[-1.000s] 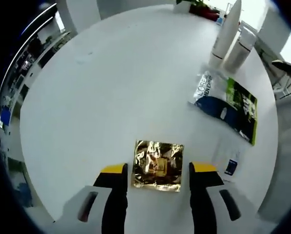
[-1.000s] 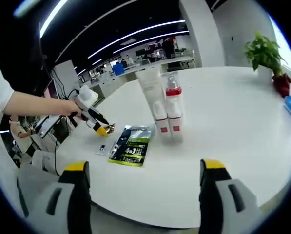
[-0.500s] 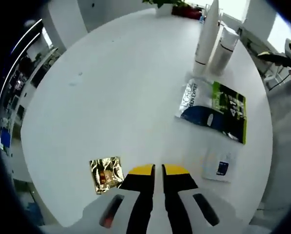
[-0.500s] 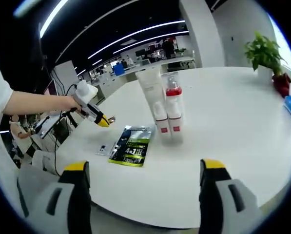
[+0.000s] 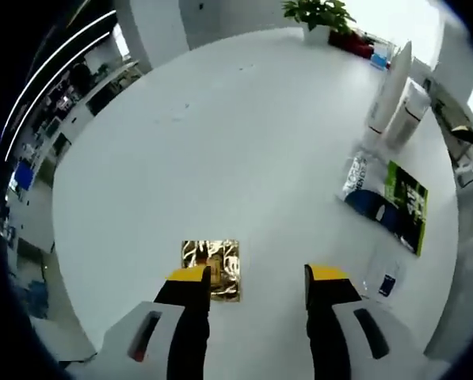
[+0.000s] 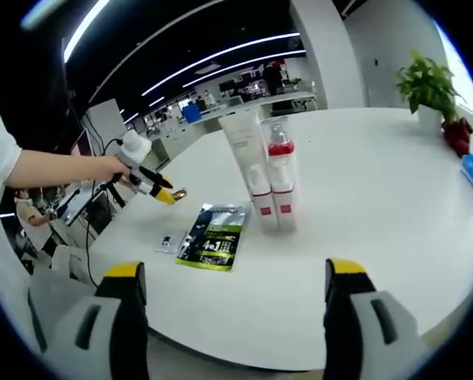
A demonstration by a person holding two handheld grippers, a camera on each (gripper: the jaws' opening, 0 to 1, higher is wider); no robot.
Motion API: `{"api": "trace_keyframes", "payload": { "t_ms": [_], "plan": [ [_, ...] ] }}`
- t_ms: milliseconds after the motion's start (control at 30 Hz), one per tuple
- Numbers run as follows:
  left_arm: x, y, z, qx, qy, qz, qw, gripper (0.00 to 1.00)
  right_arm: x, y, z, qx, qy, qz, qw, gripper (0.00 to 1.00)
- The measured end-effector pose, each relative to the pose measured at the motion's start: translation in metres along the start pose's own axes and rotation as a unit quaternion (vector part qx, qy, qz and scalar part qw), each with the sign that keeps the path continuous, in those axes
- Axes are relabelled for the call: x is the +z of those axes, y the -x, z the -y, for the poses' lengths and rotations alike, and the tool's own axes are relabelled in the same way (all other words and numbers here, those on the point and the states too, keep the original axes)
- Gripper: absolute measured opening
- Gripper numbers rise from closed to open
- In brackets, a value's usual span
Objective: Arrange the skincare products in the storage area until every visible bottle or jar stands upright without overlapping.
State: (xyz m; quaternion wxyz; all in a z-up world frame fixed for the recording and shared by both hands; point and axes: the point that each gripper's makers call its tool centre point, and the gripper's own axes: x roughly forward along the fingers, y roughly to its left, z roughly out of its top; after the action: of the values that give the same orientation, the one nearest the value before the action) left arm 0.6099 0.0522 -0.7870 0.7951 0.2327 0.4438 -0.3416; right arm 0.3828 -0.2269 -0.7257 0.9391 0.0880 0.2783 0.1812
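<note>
The left gripper [image 5: 256,277] has its jaws apart, holding nothing. A shiny gold square packet [image 5: 211,269] lies flat just past its left jaw, near the edge of the round white counter [image 5: 220,127]. The right gripper [image 6: 234,277] is released too, low at the counter's edge. Further out lie one green and blue flat pouch [image 6: 215,235] and one small white sachet [image 5: 385,277]. Beyond them, one tall white tube [image 6: 247,162] and one clear bottle with a red cap [image 6: 281,178] stand upright, touching. A green potted plant [image 6: 430,85] sits at the far edge.

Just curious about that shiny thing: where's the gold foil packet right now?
In the left gripper view, the gold foil packet lies flat on the white table, beside the left tip of the left claw.
</note>
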Motion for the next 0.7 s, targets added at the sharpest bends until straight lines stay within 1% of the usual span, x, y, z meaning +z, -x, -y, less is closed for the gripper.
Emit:
{"api": "trace_keyframes", "payload": {
  "t_ms": [33, 67, 133, 200, 233, 267, 300, 367, 500, 533, 567, 600, 633, 667, 700],
  "plan": [
    [-0.001, -0.001, -0.003, 0.004, 0.004, -0.002, 1.0000, 0.50, 0.000, 0.000, 0.000, 0.000, -0.001, -0.001, 1.0000, 0.93],
    [-0.003, -0.002, -0.008, 0.014, 0.019, -0.005, 0.9997, 0.51, 0.000, 0.000, 0.000, 0.000, -0.001, -0.001, 1.0000, 0.93],
    [-0.006, -0.005, -0.011, 0.021, 0.051, -0.008, 0.9984, 0.55, 0.000, 0.000, 0.000, -0.001, -0.001, -0.001, 1.0000, 0.93],
    [-0.008, -0.008, -0.012, 0.028, 0.098, -0.008, 0.9948, 0.59, 0.000, 0.000, 0.001, -0.002, -0.003, -0.001, 1.0000, 0.93],
    [-0.009, -0.010, -0.012, 0.030, 0.126, -0.007, 0.9915, 0.60, -0.001, 0.000, 0.002, -0.003, -0.004, -0.002, 1.0000, 0.93],
    [-0.009, -0.011, -0.011, 0.031, 0.146, -0.003, 0.9888, 0.61, -0.001, 0.000, 0.002, -0.003, -0.004, -0.002, 1.0000, 0.93],
    [-0.009, -0.013, -0.010, 0.034, 0.175, -0.001, 0.9840, 0.62, -0.001, 0.000, 0.002, -0.004, -0.005, -0.002, 1.0000, 0.93],
    [-0.008, -0.015, -0.011, 0.048, 0.216, 0.008, 0.9751, 0.64, -0.001, 0.000, 0.002, -0.004, -0.006, -0.002, 1.0000, 0.93],
    [-0.008, -0.019, -0.011, 0.070, 0.255, 0.011, 0.9643, 0.67, -0.001, -0.001, 0.003, -0.006, -0.007, -0.003, 0.9999, 0.93],
    [-0.007, -0.020, -0.011, 0.079, 0.273, 0.016, 0.9587, 0.67, -0.001, -0.001, 0.003, -0.006, -0.008, -0.003, 0.9999, 0.93],
    [-0.005, -0.020, -0.011, 0.082, 0.284, 0.023, 0.9551, 0.67, -0.001, -0.001, 0.003, -0.007, -0.009, -0.004, 0.9999, 0.93],
    [0.000, -0.022, -0.014, 0.091, 0.302, 0.039, 0.9483, 0.69, -0.002, -0.001, 0.003, -0.007, -0.010, -0.004, 0.9999, 0.93],
    [0.001, -0.022, -0.016, 0.099, 0.311, 0.046, 0.9440, 0.70, -0.002, -0.001, 0.003, -0.007, -0.010, -0.004, 0.9999, 0.93],
    [0.001, -0.022, -0.018, 0.111, 0.326, 0.047, 0.9377, 0.70, -0.001, -0.001, 0.003, -0.007, -0.010, -0.004, 0.9999, 0.93],
    [0.001, -0.023, -0.018, 0.116, 0.335, 0.049, 0.9336, 0.70, -0.001, -0.001, 0.004, -0.008, -0.011, -0.004, 0.9999, 0.93]
  ]
}}
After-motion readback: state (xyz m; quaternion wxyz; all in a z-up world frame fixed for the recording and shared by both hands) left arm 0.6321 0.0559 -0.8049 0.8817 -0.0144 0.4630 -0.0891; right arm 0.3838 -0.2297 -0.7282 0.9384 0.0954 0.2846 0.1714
